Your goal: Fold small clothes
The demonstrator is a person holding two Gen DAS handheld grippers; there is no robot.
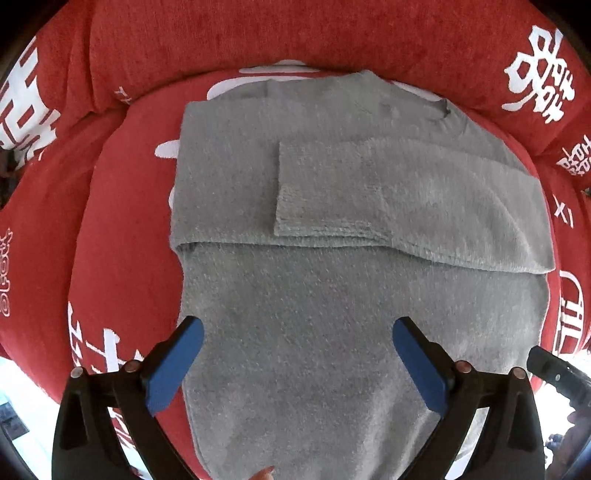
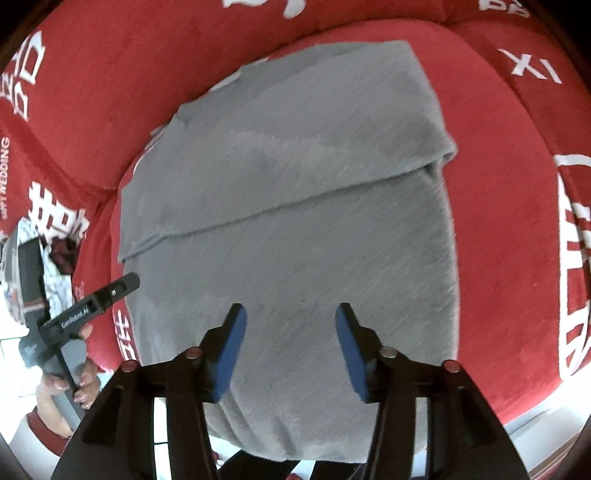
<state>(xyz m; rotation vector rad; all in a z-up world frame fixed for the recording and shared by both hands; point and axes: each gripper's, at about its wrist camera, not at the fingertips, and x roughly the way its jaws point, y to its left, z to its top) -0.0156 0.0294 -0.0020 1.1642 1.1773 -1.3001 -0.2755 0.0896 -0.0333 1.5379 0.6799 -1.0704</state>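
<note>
Left gripper (image 1: 297,360): blue-padded fingers (image 1: 175,363) spread wide, nothing between them, hanging straight above the lower body of the grey sweater (image 1: 332,258). Right gripper (image 2: 291,349): fingers (image 2: 229,350) parted about halfway, also free of the cloth, tilted down over the same lower panel.

The sweater lies flat on a red cushion (image 1: 122,229) printed with white characters. A sleeve (image 1: 388,199) is folded across the chest, its cuff edge ending near the middle, its lower edge forming a long crease across the garment. The collar sits at the far side, close to the red backrest (image 1: 295,33).

Open room: a broad red margin beside the sweater's left edge in the left wrist view, a narrower one on the right. The far edge is nearly against the backrest seam.

Hard to read: the sweater's hem runs under both grippers and is cut off by the frame. The right wrist view is motion-smeared, so the knit texture is lost. At its left edge, a hand (image 2: 79,373) with a red cuff holds the other gripper's handle; the patterned objects behind it are unclear.
</note>
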